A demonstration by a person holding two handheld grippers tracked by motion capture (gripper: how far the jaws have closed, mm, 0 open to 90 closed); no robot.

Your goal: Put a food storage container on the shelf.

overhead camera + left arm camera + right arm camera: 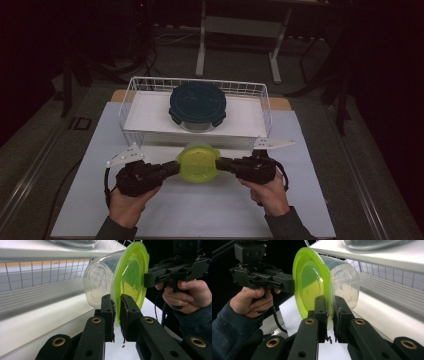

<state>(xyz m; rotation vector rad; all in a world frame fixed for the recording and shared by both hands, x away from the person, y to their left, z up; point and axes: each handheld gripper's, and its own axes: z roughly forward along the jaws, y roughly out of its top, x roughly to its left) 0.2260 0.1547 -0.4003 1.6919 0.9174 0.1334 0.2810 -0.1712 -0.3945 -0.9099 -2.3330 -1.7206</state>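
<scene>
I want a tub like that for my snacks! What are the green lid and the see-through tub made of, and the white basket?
The green lid looks like glossy, translucent plastic: light glows through it. The tub seems clear plastic, since the basket wires show through its wall. The wire basket looks like thin metal wire with a white coating, though the coating is a guess.

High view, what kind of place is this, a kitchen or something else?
Probably a lab or workshop set up for recording, not a kitchen: a white table holds a wire basket, food containers sit staged on it, and bare desk legs and cables stand behind.
</scene>
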